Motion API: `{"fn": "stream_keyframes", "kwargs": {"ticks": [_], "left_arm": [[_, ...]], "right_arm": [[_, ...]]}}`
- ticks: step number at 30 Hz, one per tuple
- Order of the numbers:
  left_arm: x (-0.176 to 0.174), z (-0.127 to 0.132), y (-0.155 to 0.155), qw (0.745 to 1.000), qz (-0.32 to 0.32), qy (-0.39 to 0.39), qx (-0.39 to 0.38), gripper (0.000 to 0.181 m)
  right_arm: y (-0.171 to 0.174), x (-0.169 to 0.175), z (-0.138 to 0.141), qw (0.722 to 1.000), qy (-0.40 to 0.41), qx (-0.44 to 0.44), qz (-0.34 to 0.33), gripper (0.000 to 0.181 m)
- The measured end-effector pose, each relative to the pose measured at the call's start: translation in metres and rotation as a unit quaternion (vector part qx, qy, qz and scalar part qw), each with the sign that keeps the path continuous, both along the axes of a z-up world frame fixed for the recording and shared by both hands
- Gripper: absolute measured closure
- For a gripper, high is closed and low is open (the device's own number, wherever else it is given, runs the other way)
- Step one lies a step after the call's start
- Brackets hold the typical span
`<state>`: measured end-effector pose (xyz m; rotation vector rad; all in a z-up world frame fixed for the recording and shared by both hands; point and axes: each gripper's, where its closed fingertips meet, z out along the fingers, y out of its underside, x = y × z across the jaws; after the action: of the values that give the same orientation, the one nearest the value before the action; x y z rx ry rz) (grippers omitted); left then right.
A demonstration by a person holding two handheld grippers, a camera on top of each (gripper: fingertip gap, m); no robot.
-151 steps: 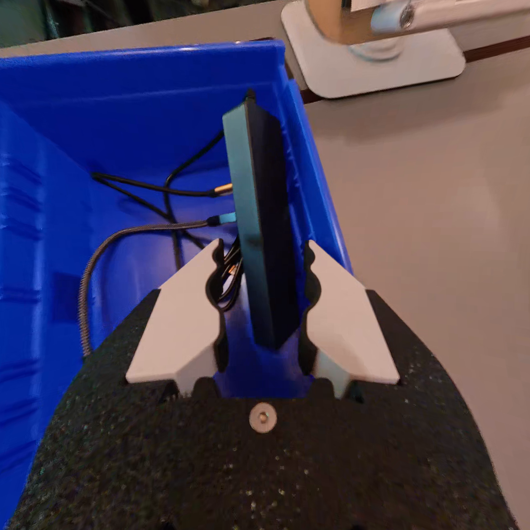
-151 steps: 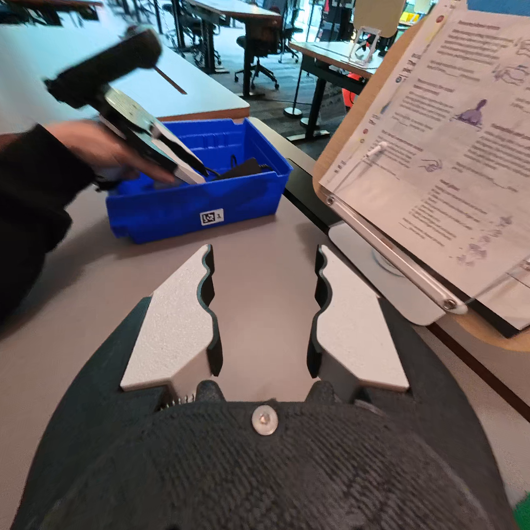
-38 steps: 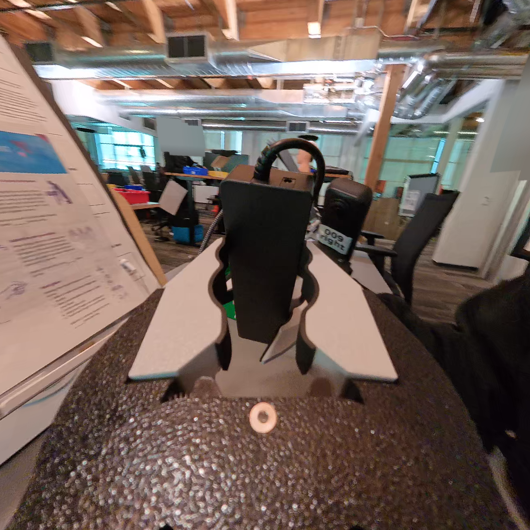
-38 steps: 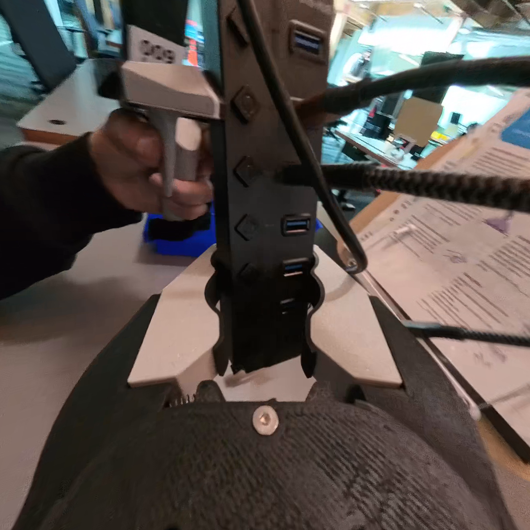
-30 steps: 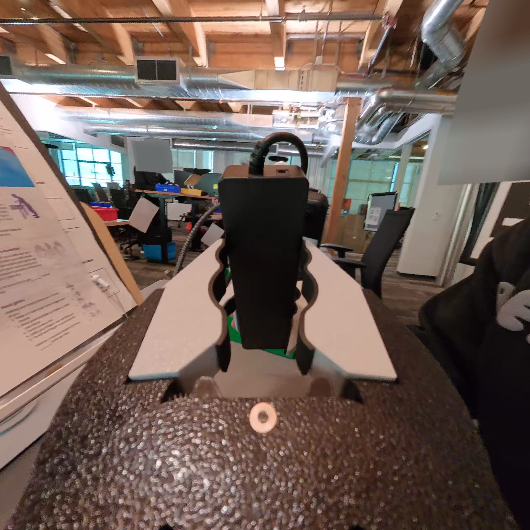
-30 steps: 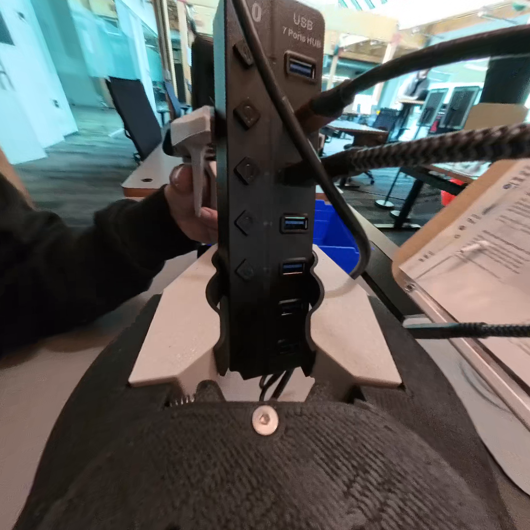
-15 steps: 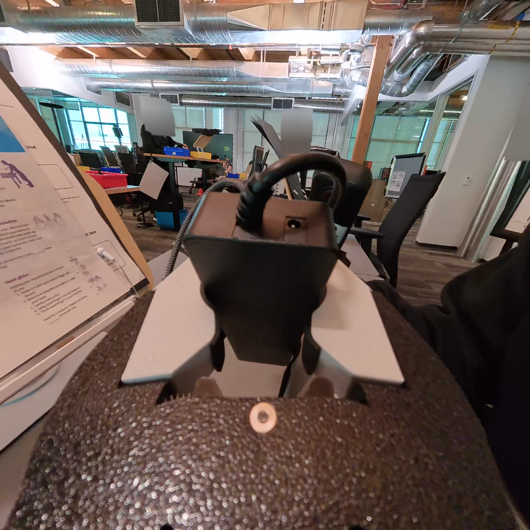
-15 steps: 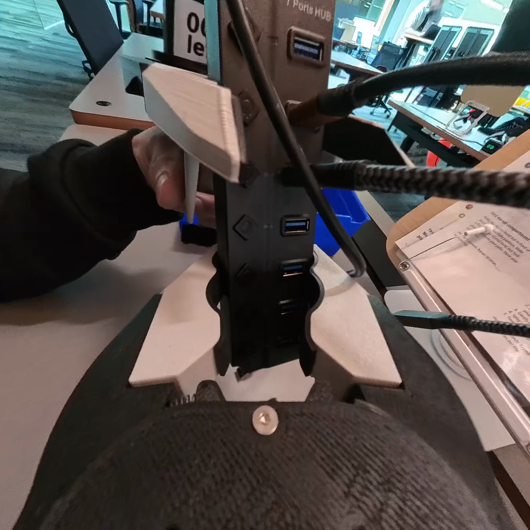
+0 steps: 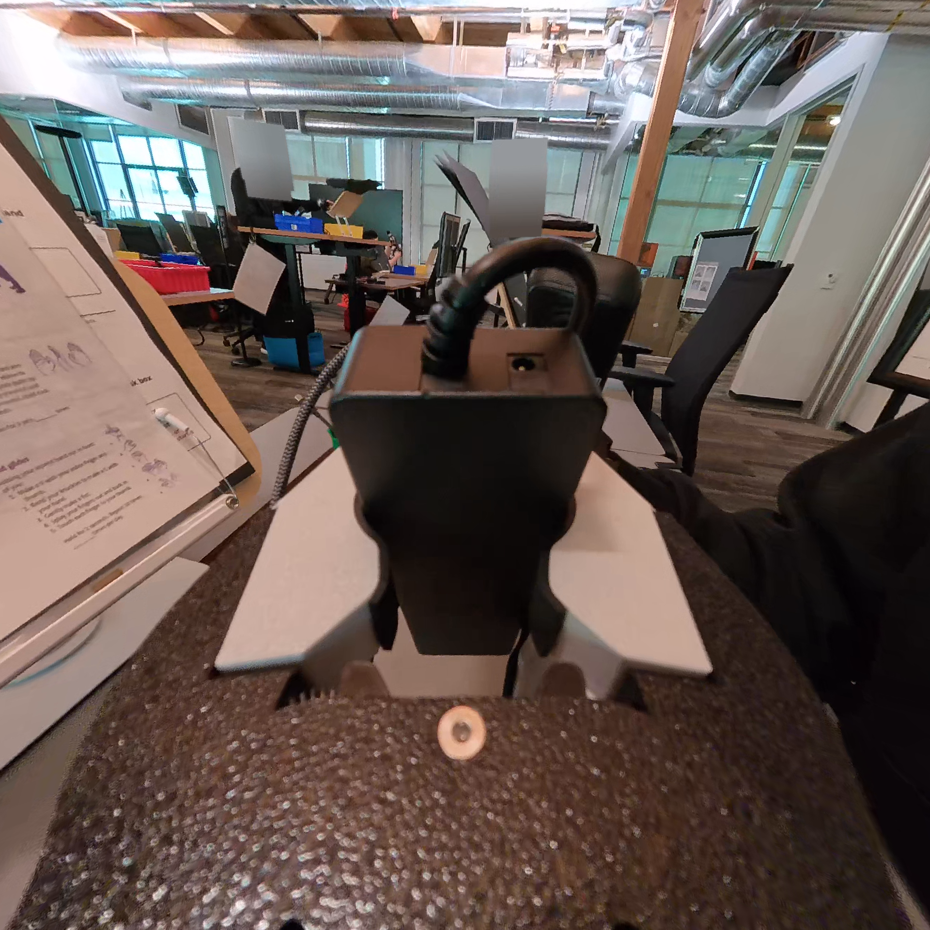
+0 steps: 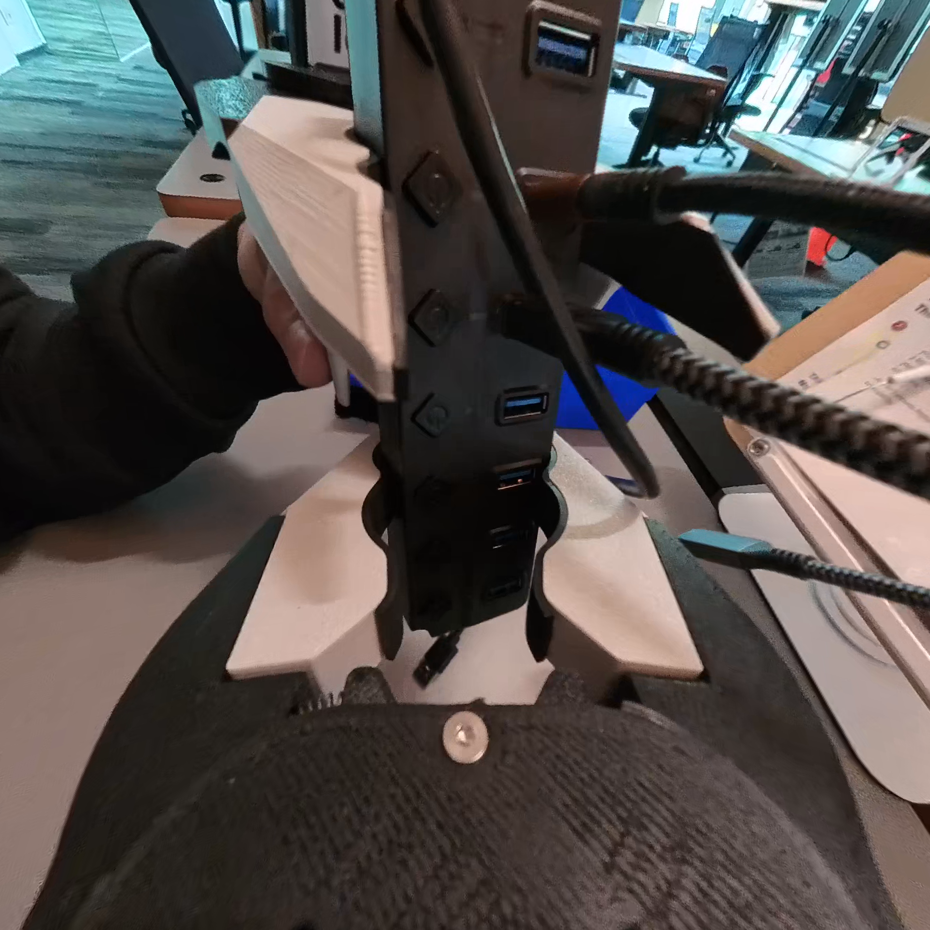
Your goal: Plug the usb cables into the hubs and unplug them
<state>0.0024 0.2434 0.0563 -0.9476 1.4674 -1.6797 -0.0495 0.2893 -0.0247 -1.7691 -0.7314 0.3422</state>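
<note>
Both tools are gripping one black USB hub (image 10: 473, 453): the left tool (image 9: 465, 568) is clamping its cabled end, the right tool (image 10: 465, 568) its lower end.

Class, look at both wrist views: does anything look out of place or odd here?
Yes. A loose plug on a braided cable hangs in the air beside the hub, in no port. Both grippers clamp the same hub, one at each end.

Black USB hub (image 9: 465, 508) upright btwn left tool (image 9: 463, 568) fingers
</note>
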Motion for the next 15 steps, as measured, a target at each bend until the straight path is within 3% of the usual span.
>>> {"fn": "stream_keyframes", "kwargs": {"ticks": [3, 5, 7, 8, 10, 13, 15], "left_arm": [[0.002, -0.004, 0.002, 1.0, 0.008, 0.008, 0.008, 0.119], [0.001, -0.009, 0.001, 1.0, 0.004, 0.018, 0.025, 0.119], [0.001, -0.014, 0.005, 0.998, 0.022, 0.021, 0.056, 0.12], [0.001, -0.018, 0.009, 0.997, 0.031, 0.027, 0.073, 0.113], [0.0, -0.025, 0.01, 0.995, 0.029, 0.034, 0.095, 0.12], [-0.002, -0.027, 0.001, 0.994, -0.003, 0.023, 0.104, 0.115], [-0.003, -0.03, -0.011, 0.993, -0.033, 0.014, 0.115, 0.12]], "right_arm": [[-0.007, 0.007, -0.006, 0.999, -0.016, -0.031, -0.012, 0.122], [-0.038, 0.01, -0.02, 0.993, -0.041, -0.114, 0.013, 0.103], [-0.082, 0.013, -0.024, 0.983, -0.077, -0.16, 0.057, 0.112], [-0.097, 0.015, -0.018, 0.983, -0.098, -0.141, 0.072, 0.117], [-0.094, 0.03, 0.024, 0.994, -0.104, -0.015, 0.015, 0.126], [-0.084, 0.051, 0.092, 0.991, -0.001, 0.122, -0.064, 0.139], [-0.077, 0.058, 0.102, 0.986, 0.037, 0.148, -0.074, 0.142]]}}
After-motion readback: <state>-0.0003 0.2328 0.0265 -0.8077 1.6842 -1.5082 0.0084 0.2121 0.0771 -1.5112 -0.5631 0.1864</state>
